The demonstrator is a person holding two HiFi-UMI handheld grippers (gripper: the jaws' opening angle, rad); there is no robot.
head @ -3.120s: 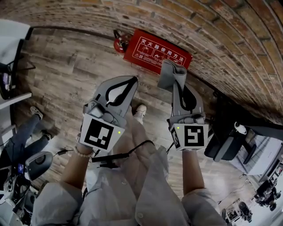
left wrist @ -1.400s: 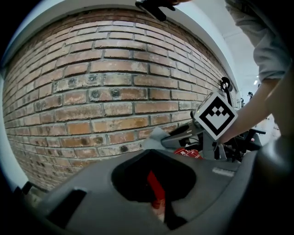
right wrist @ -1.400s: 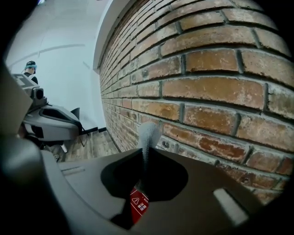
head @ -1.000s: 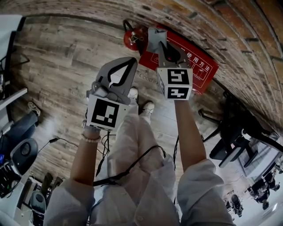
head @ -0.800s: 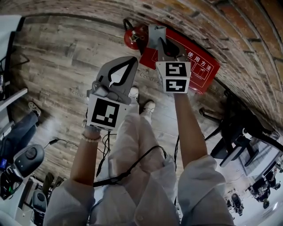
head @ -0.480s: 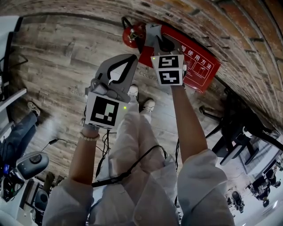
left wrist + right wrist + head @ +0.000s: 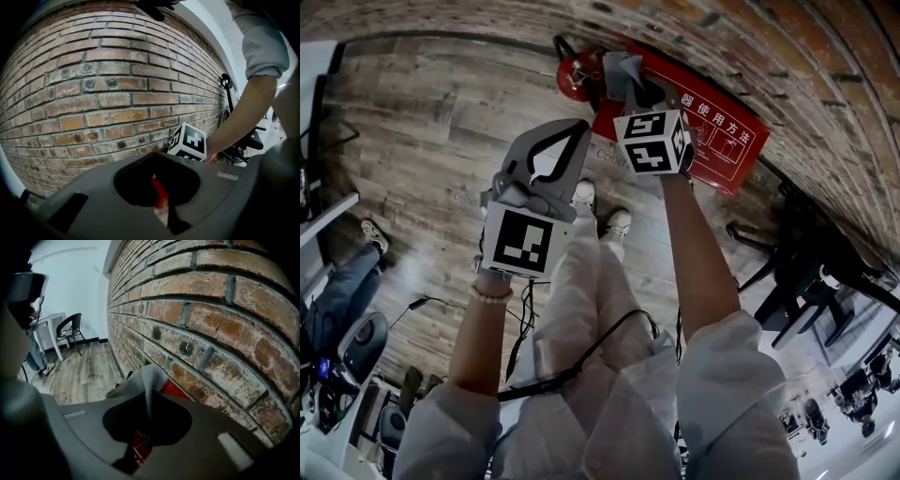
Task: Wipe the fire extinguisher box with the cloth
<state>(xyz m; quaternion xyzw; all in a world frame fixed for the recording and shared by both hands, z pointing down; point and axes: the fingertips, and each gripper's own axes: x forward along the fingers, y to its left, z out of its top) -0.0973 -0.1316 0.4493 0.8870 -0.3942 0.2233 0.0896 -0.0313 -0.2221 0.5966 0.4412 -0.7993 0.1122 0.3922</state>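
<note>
The red fire extinguisher box [image 7: 717,136] with white print leans against the foot of the brick wall [image 7: 769,47]. My right gripper [image 7: 630,77] is shut on a grey cloth [image 7: 623,66] and holds it against the box's left end. In the right gripper view the cloth [image 7: 146,375] bunches out past the jaws, with the red box [image 7: 177,389] right behind it. My left gripper [image 7: 577,127] hangs lower left of the box, over the floor, shut and empty. In the left gripper view its tips [image 7: 157,158] meet, and the right gripper's marker cube [image 7: 190,140] shows beyond.
A red fire extinguisher [image 7: 574,73] lies on the floor just left of the box. A black chair [image 7: 806,272] stands at the right. Cables trail by my feet [image 7: 600,211]. Another person's legs [image 7: 337,281] are at the far left. A chair [image 7: 70,329] and table stand down the wall.
I have come closer to the box since the earliest frame. Over the last second the right gripper has moved the cloth up and left along the box's left end. The left gripper has barely shifted.
</note>
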